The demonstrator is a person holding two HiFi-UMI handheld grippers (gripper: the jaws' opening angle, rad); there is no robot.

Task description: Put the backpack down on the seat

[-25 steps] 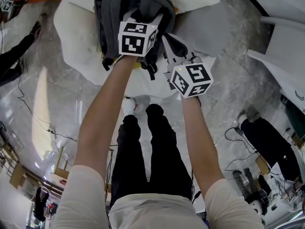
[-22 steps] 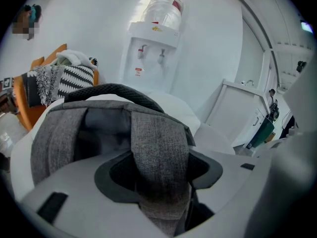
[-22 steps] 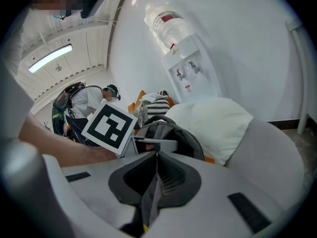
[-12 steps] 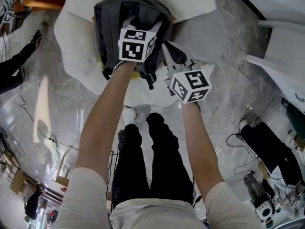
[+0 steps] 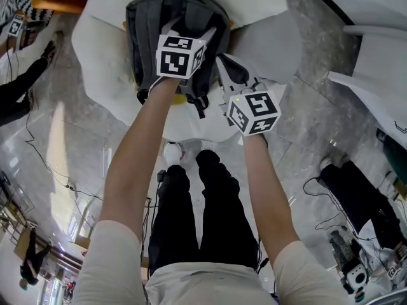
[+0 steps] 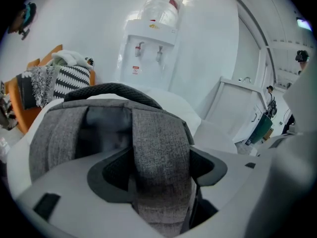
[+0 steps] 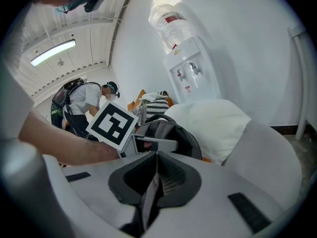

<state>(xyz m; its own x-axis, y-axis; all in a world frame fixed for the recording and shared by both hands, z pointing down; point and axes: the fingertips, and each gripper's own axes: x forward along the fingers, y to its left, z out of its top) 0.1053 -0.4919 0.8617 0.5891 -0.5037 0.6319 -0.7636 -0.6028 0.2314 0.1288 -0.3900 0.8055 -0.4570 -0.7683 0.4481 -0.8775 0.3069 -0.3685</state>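
A grey backpack (image 5: 152,18) rests on a round white seat (image 5: 95,49), seen from above in the head view. My left gripper (image 5: 191,32) reaches onto its top. In the left gripper view its jaws (image 6: 159,168) are opening around a wide grey shoulder strap (image 6: 161,148), with dark gaps on both sides of it. My right gripper (image 5: 224,65) sits at the pack's right edge. In the right gripper view my right gripper (image 7: 155,158) is shut on a thin grey strap (image 7: 147,200) that hangs from the pads. The backpack (image 7: 173,133) lies beyond them.
A white water dispenser (image 6: 148,43) stands by the wall behind the seat. An orange chair with striped cloth (image 6: 59,81) is to the left, and white panels (image 6: 237,108) to the right. Cables (image 5: 51,164) run across the marble floor. Another person (image 7: 84,103) stands nearby.
The right gripper has shifted slightly up and left towards the backpack. The left gripper stays on top of the pack, which has not moved on the seat.
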